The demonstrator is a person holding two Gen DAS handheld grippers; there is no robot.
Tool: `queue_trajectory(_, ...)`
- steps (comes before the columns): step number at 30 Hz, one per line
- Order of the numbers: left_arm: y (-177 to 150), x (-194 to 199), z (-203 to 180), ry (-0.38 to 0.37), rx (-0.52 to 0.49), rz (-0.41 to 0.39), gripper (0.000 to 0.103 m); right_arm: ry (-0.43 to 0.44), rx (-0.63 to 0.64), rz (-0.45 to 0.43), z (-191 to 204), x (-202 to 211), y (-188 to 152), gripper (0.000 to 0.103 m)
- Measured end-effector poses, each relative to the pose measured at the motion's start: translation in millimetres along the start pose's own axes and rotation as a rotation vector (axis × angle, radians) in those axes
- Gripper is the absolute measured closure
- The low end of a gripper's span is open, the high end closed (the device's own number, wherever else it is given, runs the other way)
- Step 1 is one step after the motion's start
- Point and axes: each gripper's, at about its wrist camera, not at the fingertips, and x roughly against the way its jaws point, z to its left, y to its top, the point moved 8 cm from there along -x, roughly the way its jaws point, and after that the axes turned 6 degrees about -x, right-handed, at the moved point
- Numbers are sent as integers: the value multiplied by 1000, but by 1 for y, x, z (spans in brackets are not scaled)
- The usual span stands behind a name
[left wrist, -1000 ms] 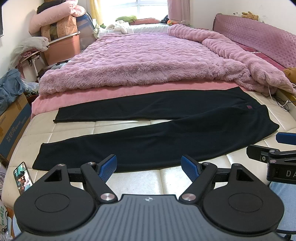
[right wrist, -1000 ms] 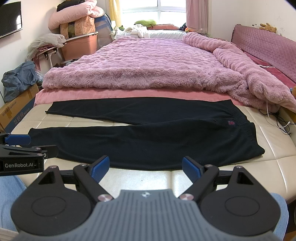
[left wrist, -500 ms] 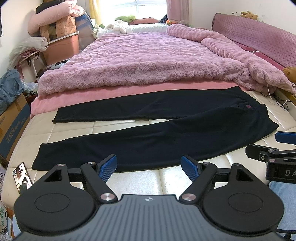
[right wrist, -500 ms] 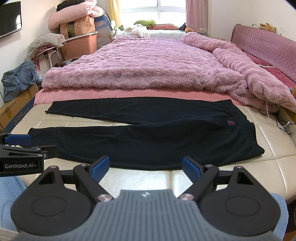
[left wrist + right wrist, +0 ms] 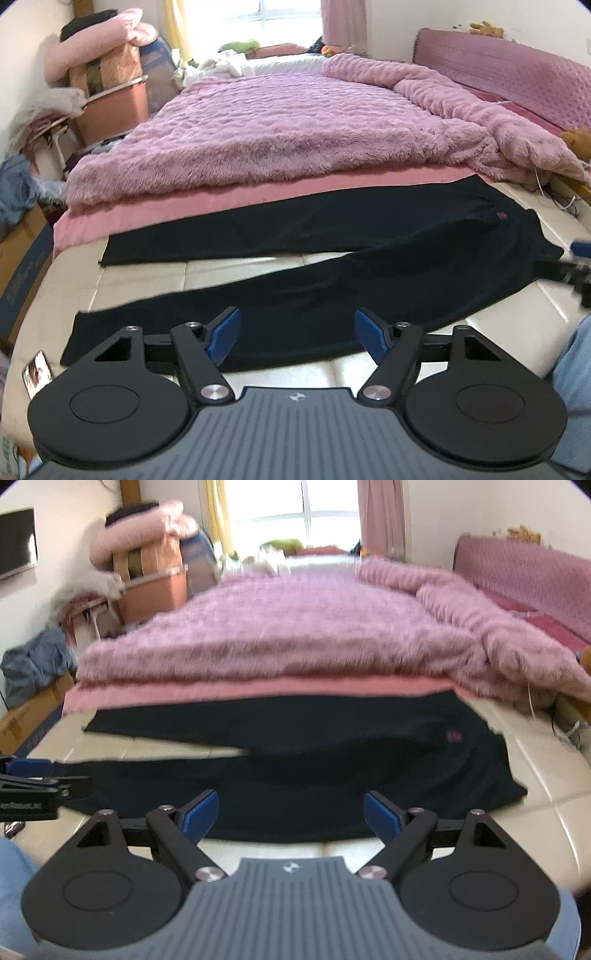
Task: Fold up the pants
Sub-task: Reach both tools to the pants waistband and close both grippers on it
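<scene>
Black pants (image 5: 332, 258) lie flat across the cream quilted foot of the bed (image 5: 140, 273), waist to the right, both legs spread out to the left. They also show in the right wrist view (image 5: 332, 768). My left gripper (image 5: 297, 338) is open and empty, just above the near edge of the near leg. My right gripper (image 5: 291, 816) is open and empty, over the near edge close to the waist. The right wrist view is blurred. Each gripper shows at the edge of the other's view.
A fluffy pink blanket (image 5: 295, 129) covers the bed behind the pants. A phone (image 5: 35, 373) lies at the bed's near left corner. Boxes and piled bedding (image 5: 107, 85) stand at the left. A cable (image 5: 554, 199) lies at the right edge.
Both grippers have moved forward and down toward the near edge of the pants. The pants have not moved. Both grippers stay open.
</scene>
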Motion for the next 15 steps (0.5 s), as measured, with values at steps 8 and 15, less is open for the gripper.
queue_trajectory(8, -7, -48, 20, -35, -241, -26, 39, -84, 150, -6, -57, -44, 19, 22)
queue_trajectory(15, -38, -94, 31, -13, -504, 17, 39, -187, 316, 122, -124, -103, 19, 49)
